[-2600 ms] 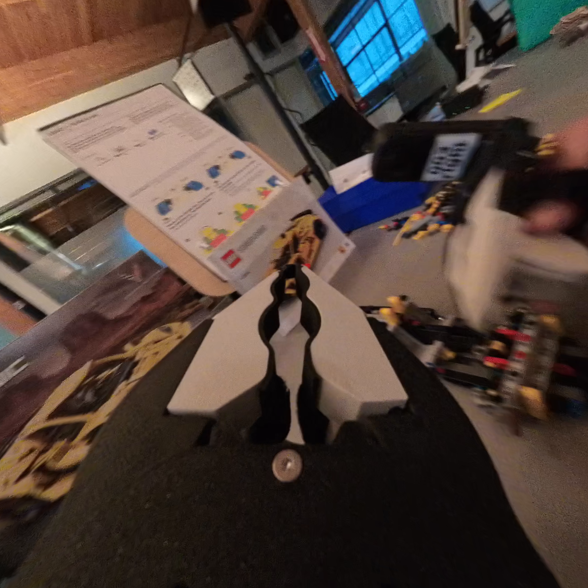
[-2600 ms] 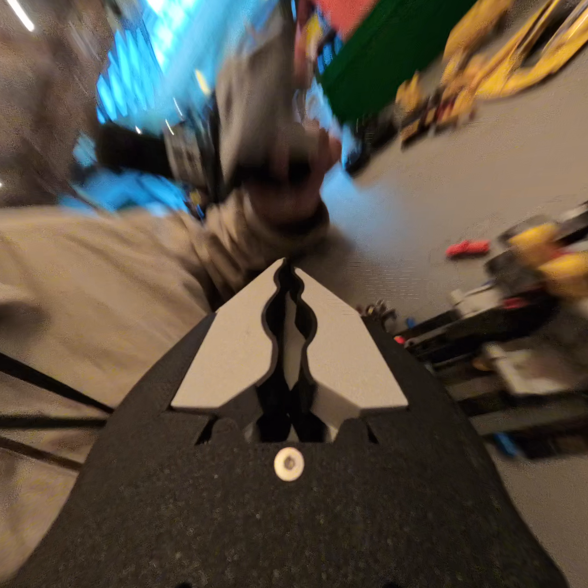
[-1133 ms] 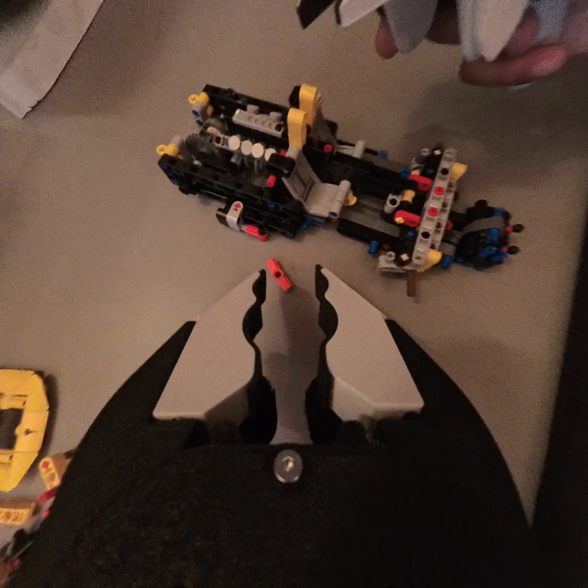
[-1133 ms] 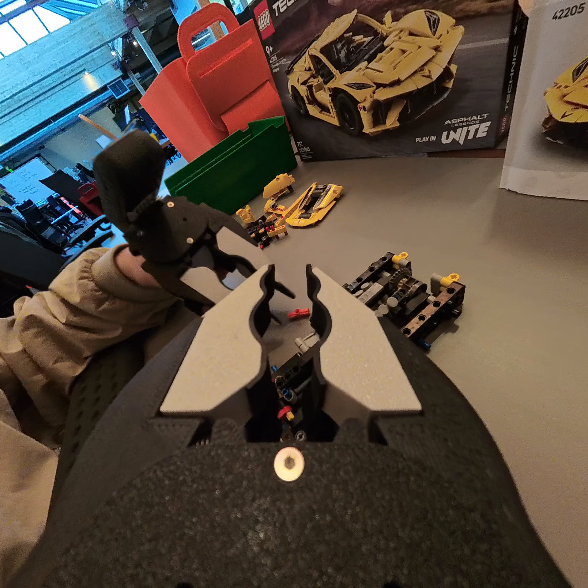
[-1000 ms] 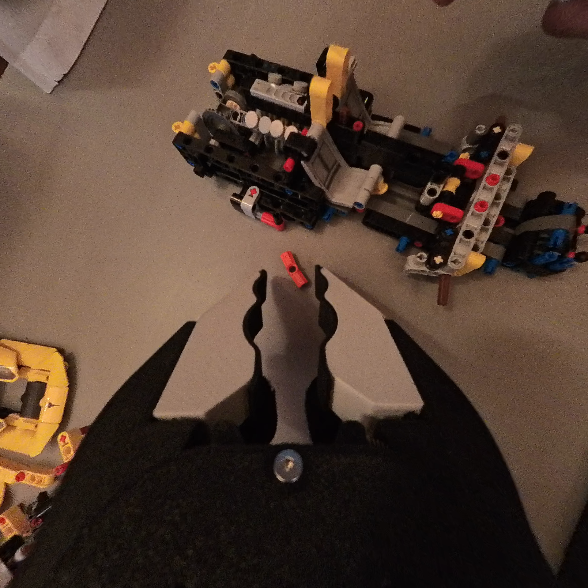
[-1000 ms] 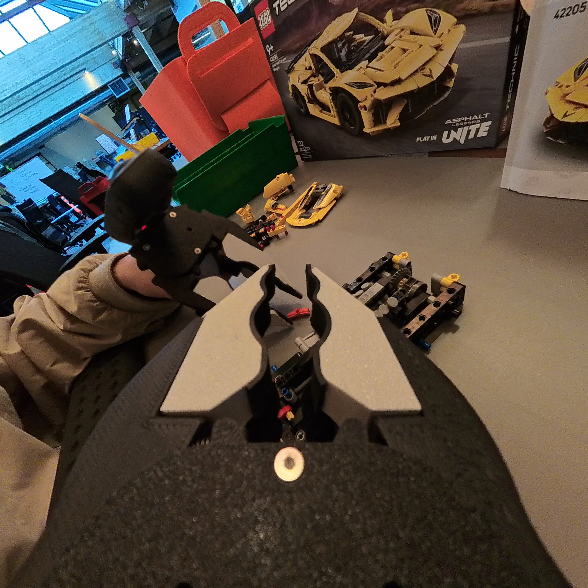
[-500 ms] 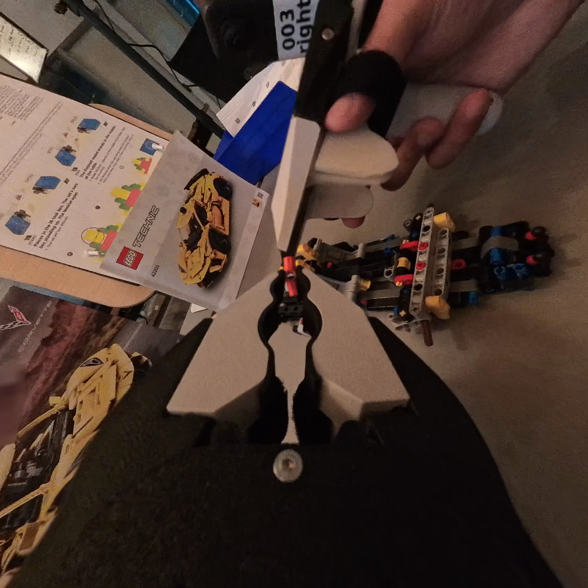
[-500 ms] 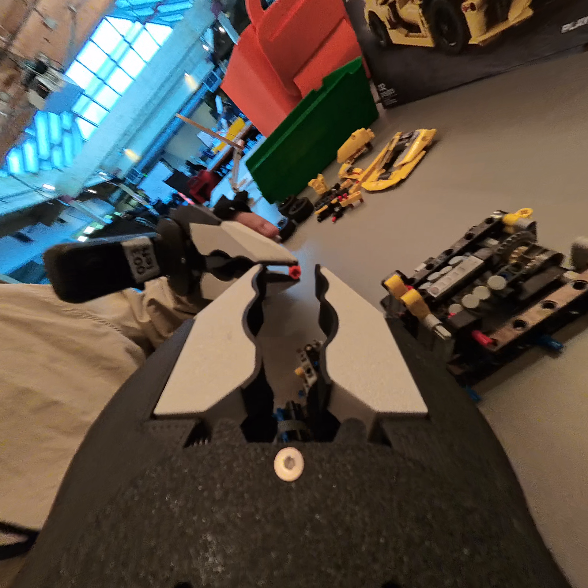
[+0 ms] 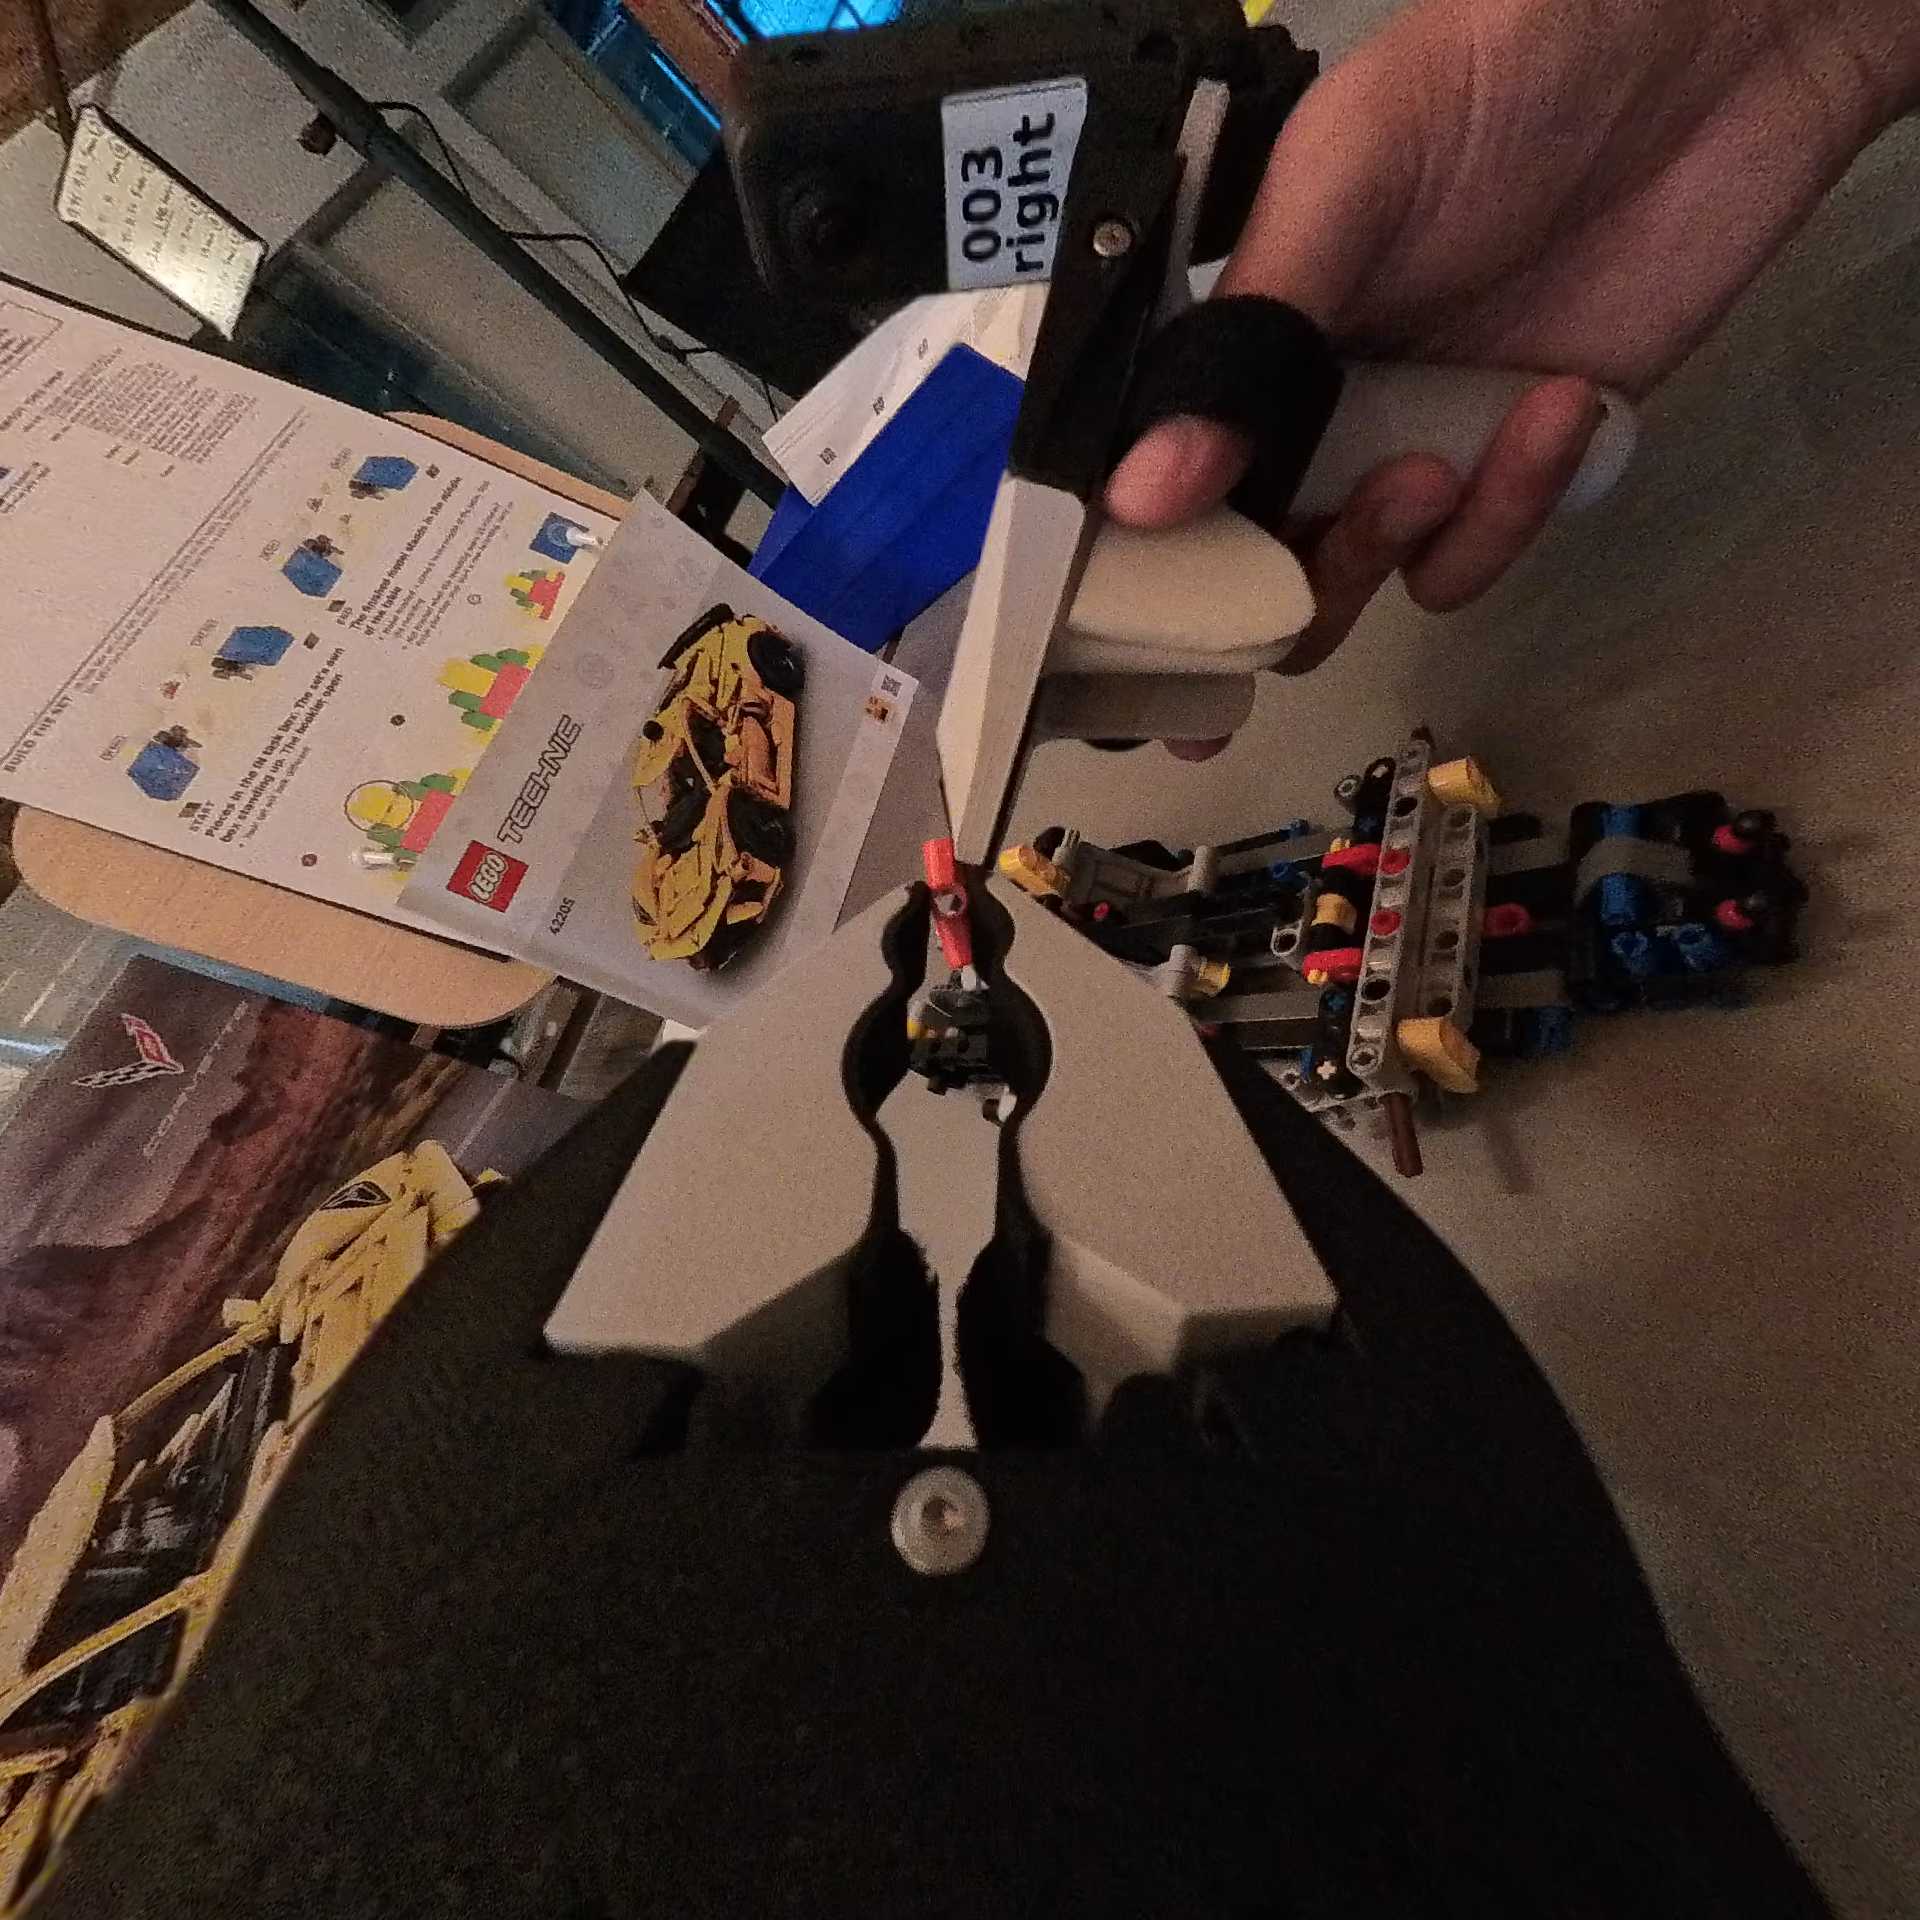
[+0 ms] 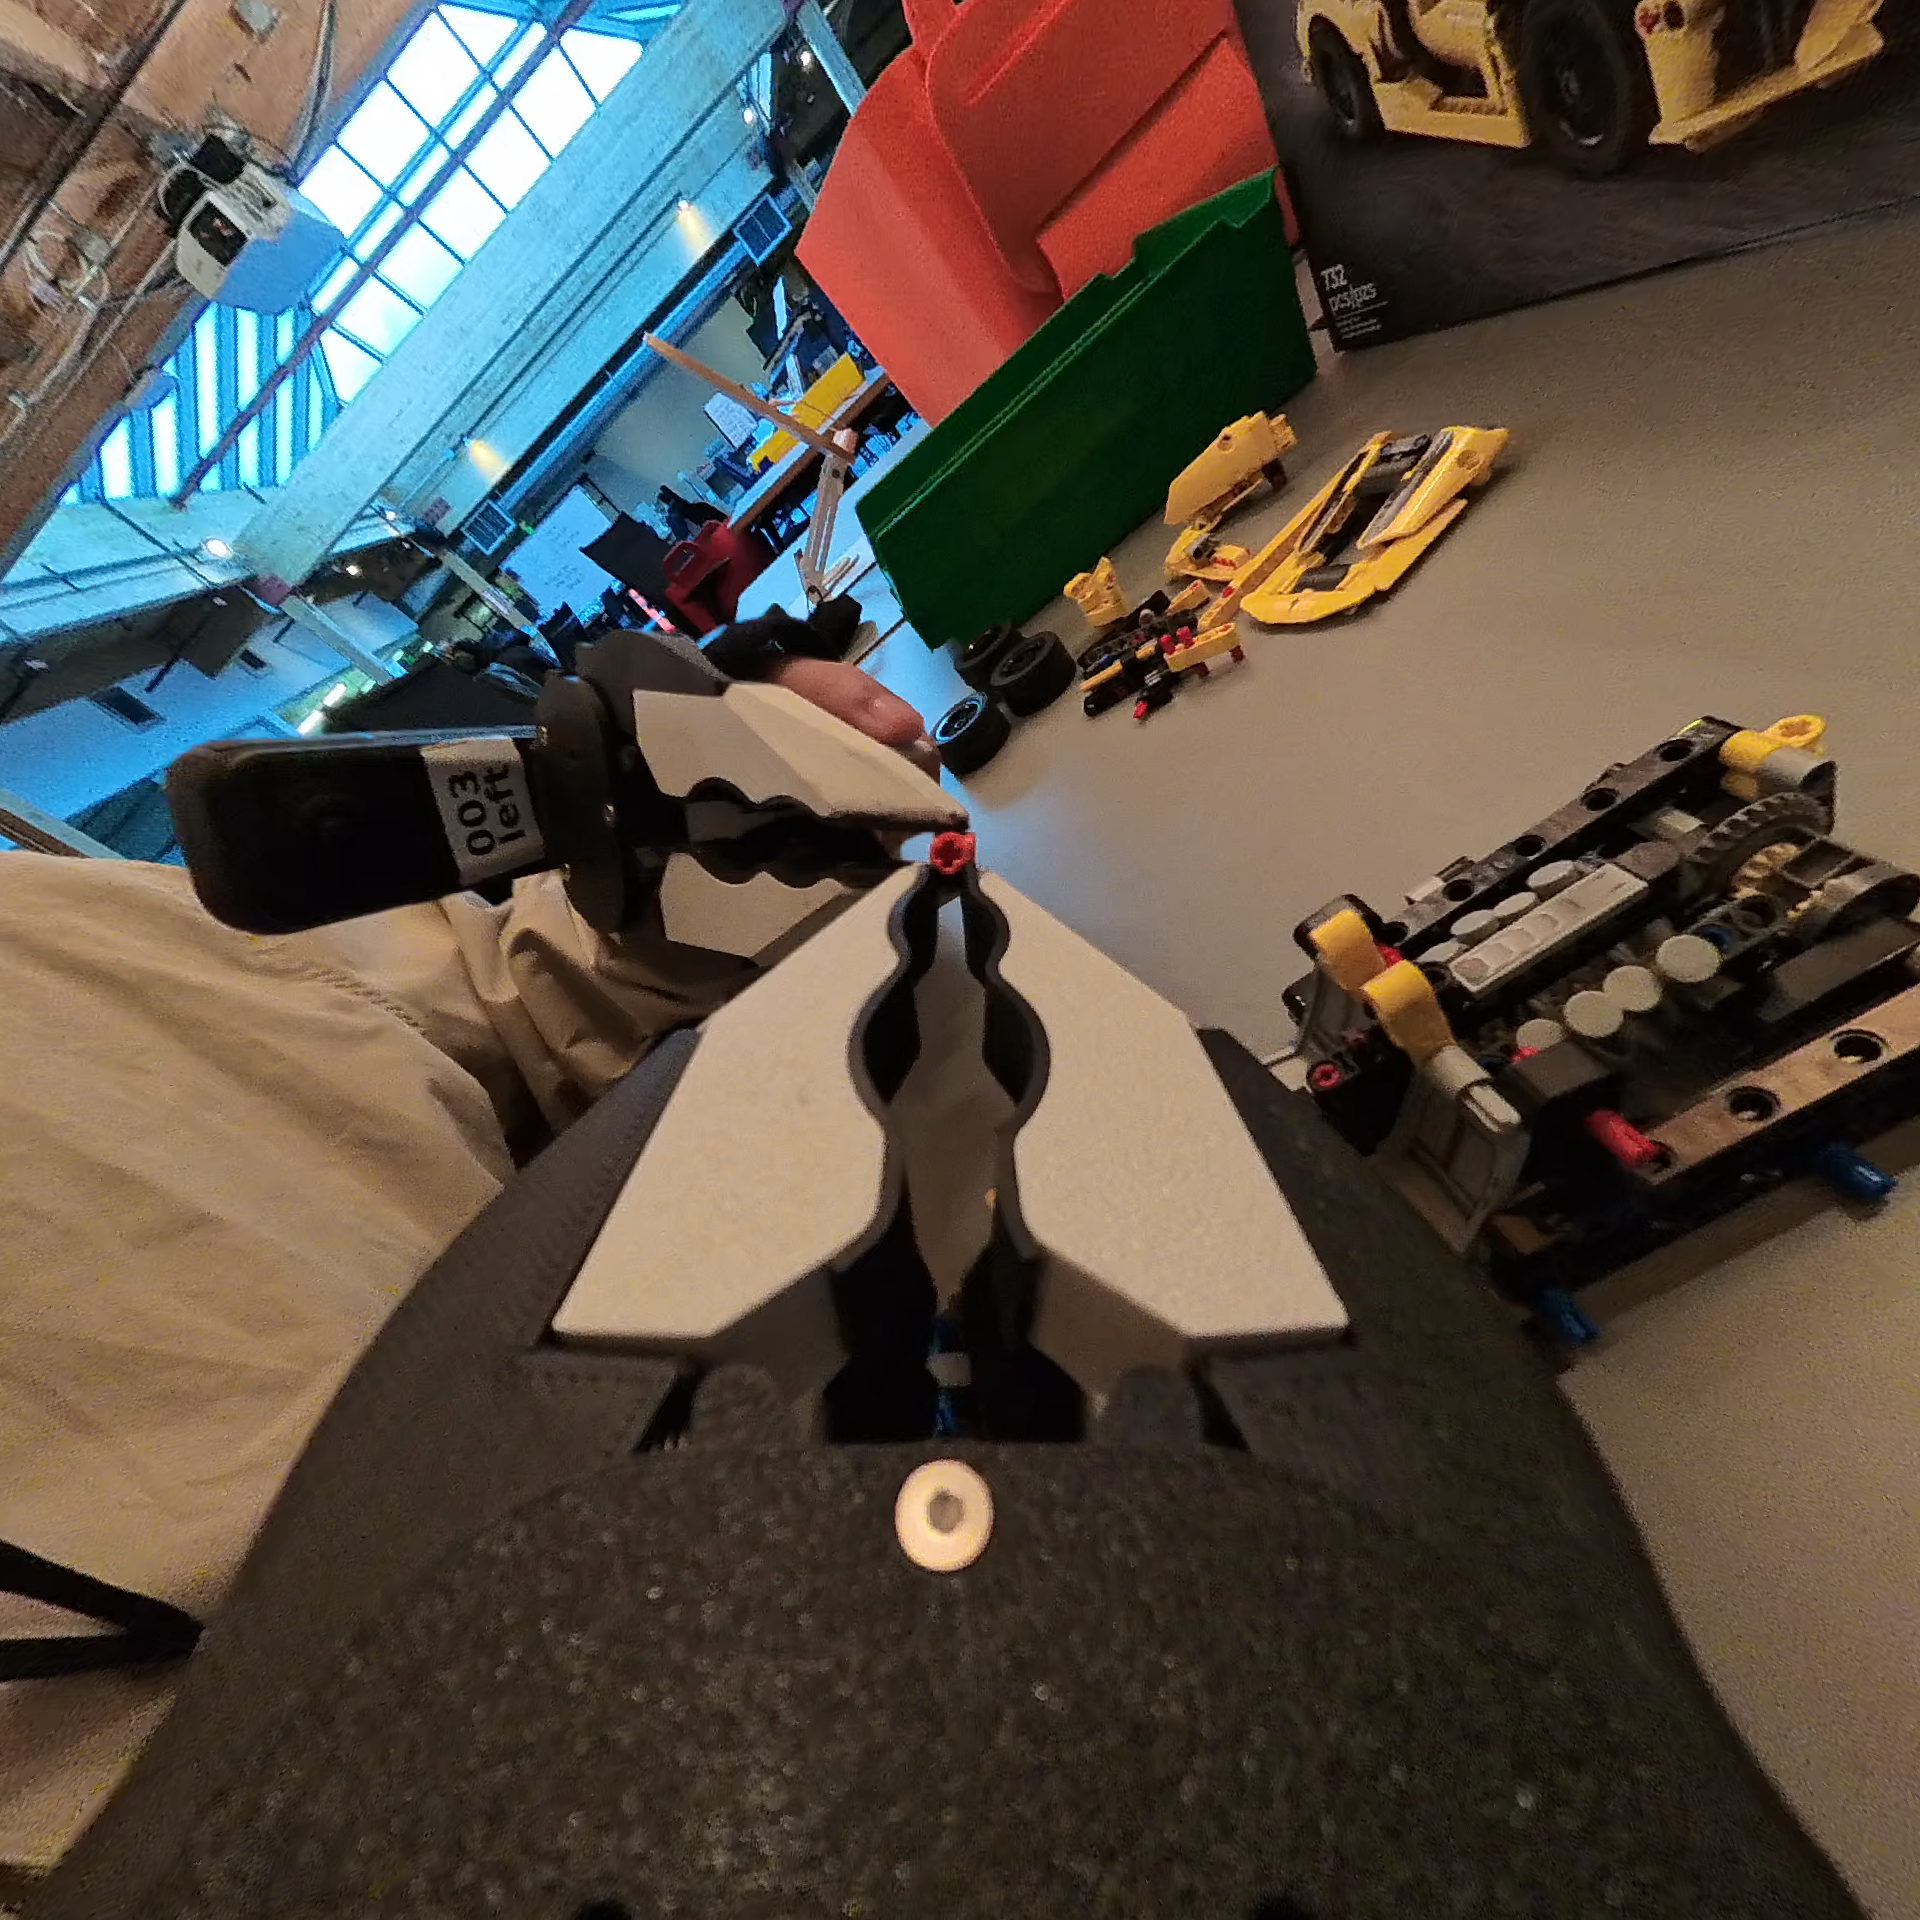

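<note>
My left gripper [image 9: 945,906] is shut on a small red pin [image 9: 943,896] and holds it in the air above the grey table. My right gripper [image 10: 943,875] has its jaws drawn in to a narrow gap, and its tips pinch the free end of the same red pin [image 10: 949,850]. The two grippers meet tip to tip. The right gripper [image 9: 974,831] comes down from above in the left wrist view, held by a hand [image 9: 1507,208]. The left gripper [image 10: 920,823] enters from the left in the right wrist view. A black brick chassis [image 9: 1455,935] [image 10: 1621,987] lies on the table just right of them.
An instruction booklet [image 9: 675,769], a printed sheet [image 9: 208,582] and a blue bin [image 9: 894,499] stand behind the grippers. A green tray [image 10: 1091,416], a red bag [image 10: 1039,156], yellow body panels [image 10: 1351,520] and black wheels [image 10: 1008,675] lie beyond. A beige sleeve [image 10: 208,1091] fills the left. The grippers are tip to tip, or close to it.
My left gripper dropped over the red pin on the table, shut on it and lifted it. My right gripper, open half a second ago, has closed onto the pin's end.
</note>
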Tool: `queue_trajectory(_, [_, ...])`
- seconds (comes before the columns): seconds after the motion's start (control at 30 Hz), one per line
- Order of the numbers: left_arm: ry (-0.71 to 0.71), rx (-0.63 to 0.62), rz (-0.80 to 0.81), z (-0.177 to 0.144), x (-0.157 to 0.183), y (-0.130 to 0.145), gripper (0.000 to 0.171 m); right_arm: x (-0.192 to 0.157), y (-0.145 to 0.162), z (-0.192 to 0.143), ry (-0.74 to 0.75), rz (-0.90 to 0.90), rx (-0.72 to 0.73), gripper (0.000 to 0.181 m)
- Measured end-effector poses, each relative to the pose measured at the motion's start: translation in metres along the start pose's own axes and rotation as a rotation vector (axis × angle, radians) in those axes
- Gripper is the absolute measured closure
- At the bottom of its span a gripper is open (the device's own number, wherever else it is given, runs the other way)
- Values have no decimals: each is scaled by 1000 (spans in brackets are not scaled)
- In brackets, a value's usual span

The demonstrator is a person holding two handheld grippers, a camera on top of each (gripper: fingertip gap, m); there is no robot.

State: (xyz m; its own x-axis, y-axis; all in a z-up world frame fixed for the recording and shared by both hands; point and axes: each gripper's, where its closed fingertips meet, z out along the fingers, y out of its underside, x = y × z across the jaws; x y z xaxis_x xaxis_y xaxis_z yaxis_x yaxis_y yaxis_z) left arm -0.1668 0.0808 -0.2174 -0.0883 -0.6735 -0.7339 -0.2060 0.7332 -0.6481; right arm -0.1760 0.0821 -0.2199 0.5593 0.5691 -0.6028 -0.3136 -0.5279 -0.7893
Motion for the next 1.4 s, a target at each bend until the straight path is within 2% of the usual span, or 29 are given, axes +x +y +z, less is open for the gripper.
queue_trajectory(0.27, [35, 22, -93, -1, 1, -1, 164, 3, -6, -8, 42, -83, 14, 181])
queue_trajectory(0.33, [80, 31, -162, -2, 4, -1, 156, 12, -16, -21, 84, -87, 51, 181])
queue_trajectory(0.37, [119, 48, -217, -2, 7, -2, 152, 22, -22, -36, 144, -98, 61, 181])
queue_trajectory(0.4, [185, 53, -287, -2, 15, -3, 153, 42, -30, -59, 275, -125, 60, 181])
queue_trajectory(0.5, [336, -11, -475, 6, 36, 9, 153, 105, -39, -167, 780, -250, -65, 181])
queue_trajectory(0.53, [355, -18, -495, 7, 39, 13, 153, 115, -33, -195, 860, -252, -122, 181])
queue_trajectory(0.6, [344, -63, -521, 11, 37, 26, 155, 111, -22, -209, 802, -192, -119, 181])
queue_trajectory(0.67, [351, -120, -570, 14, 35, 40, 156, 105, -11, -198, 745, -195, -138, 181])
queue_trajectory(0.73, [337, -168, -566, 18, 34, 53, 153, 103, -5, -175, 727, -283, -167, 177])
queue_trajectory(0.8, [334, -174, -576, 21, 37, 56, 146, 99, -9, -145, 691, -322, -106, 177])
queue_trajectory(0.9, [355, -194, -665, 28, 42, 59, 149, 83, -8, -99, 532, -197, 3, 177])
queue_trajectory(0.97, [353, -177, -700, 31, 40, 58, 151, 73, 0, -79, 440, -143, -15, 177])
queue_trajectory(1.1, [347, -191, -693, 35, 43, 63, 156, 52, 10, -58, 343, -225, -83, 174])
queue_trajectory(1.23, [357, -205, -745, 33, 43, 66, 157, 34, 37, -14, 357, -378, -283, 141])
queue_trajectory(1.33, [387, -224, -773, 34, 46, 68, 157, 48, 42, -3, 556, -541, -420, 125])
queue_trajectory(1.4, [389, -238, -791, 34, 47, 70, 157, 56, 49, 0, 621, -577, -492, 122])
